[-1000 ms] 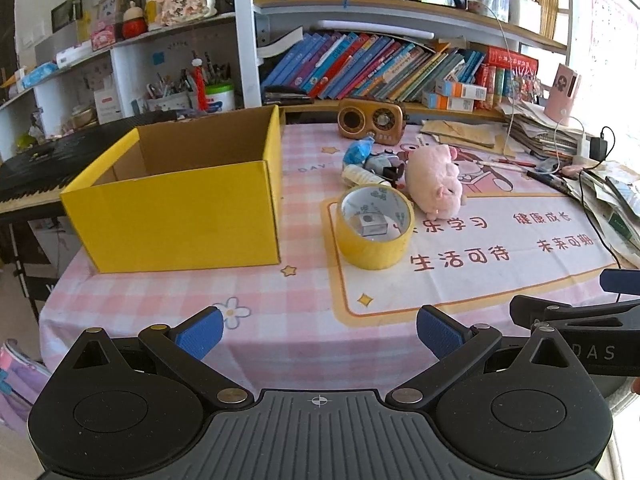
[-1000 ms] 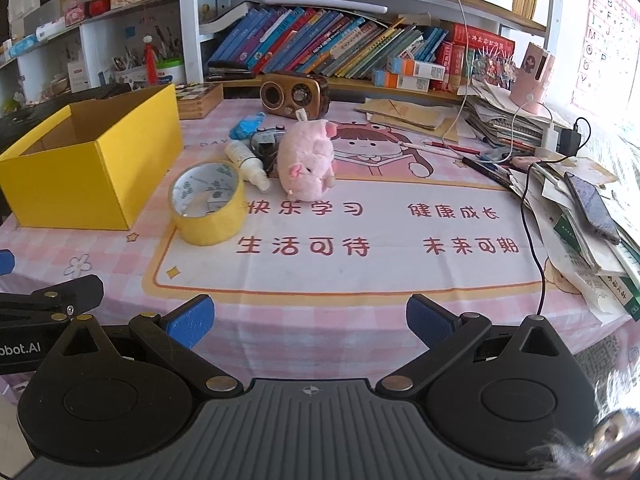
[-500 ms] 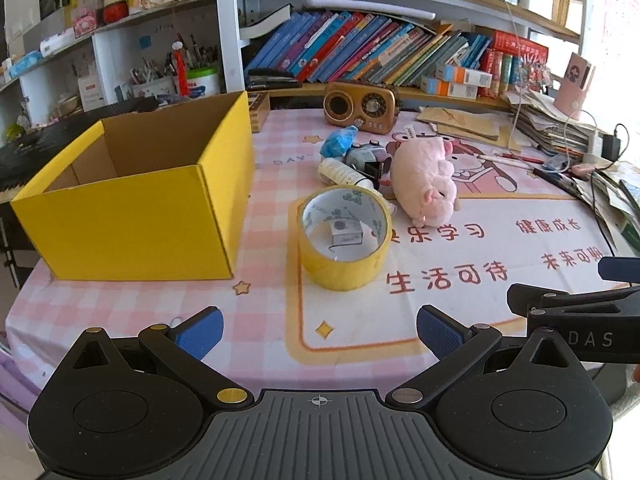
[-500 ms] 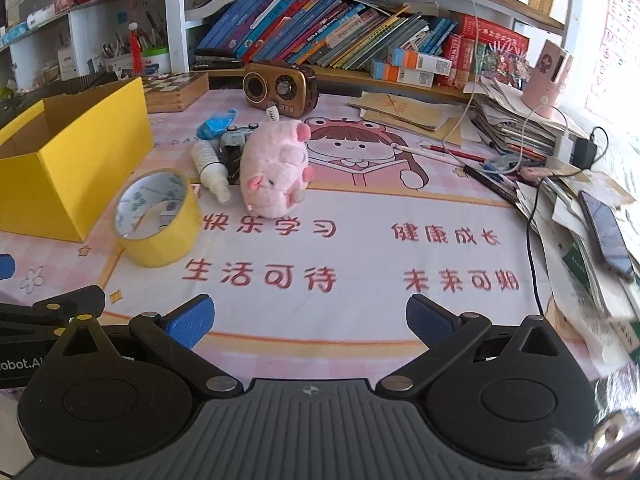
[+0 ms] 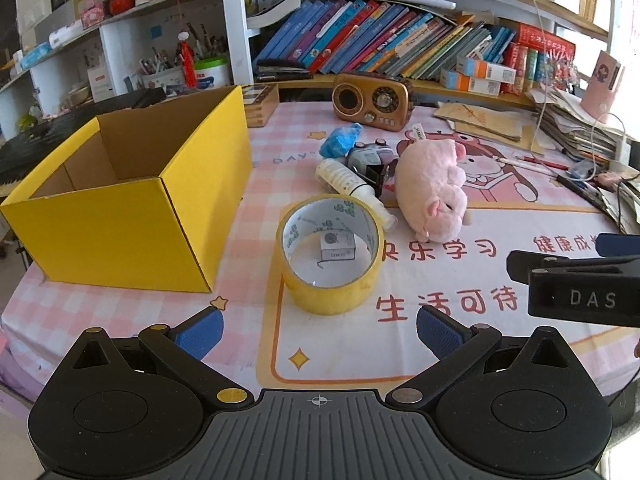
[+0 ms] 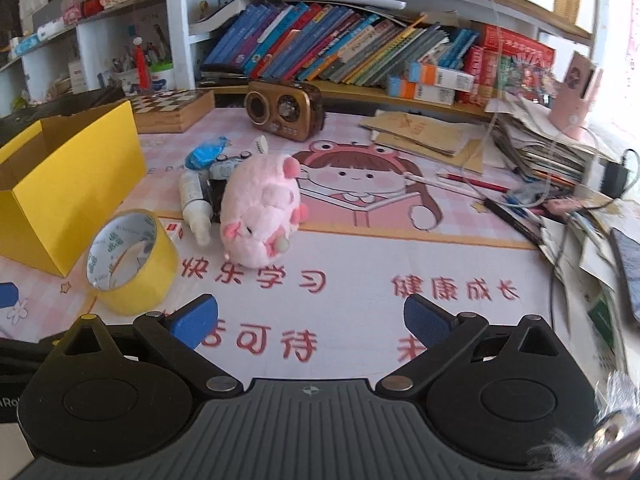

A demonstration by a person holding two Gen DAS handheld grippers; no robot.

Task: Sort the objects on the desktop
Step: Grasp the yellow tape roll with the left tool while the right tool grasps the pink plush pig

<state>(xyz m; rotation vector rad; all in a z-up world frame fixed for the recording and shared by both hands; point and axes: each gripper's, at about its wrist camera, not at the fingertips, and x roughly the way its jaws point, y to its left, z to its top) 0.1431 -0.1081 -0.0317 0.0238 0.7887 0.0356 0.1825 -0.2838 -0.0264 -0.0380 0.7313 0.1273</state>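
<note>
Left tongs (image 5: 318, 332) spread, empty, facing the yellow tape roll (image 5: 330, 254); right tongs (image 6: 310, 322) likewise spread; straddle one wall, pinch, lift into open yellow cardboard box (image 5: 120, 216).

The left gripper (image 5: 318, 330) hangs wide open over the table's near edge, facing a yellow tape roll (image 5: 331, 254). An open yellow box (image 5: 132, 204) fills the left side; a pink plush pig (image 5: 434, 190) lies mid-table.

Yellow open-topped cardboard box (image 5: 120, 216): matt outside, raw brown inside.
Yellow tape roll (image 5: 330, 254): glossy plastic film.
Pink pig toy (image 6: 260, 210): soft fuzzy plush.
Brown retro radio (image 5: 372, 102): wood-look, semi-gloss.
Pink checked table cover (image 5: 120, 308): smooth, printed.
Left gripper (image 5: 318, 334) pads: blue, textured.
</note>
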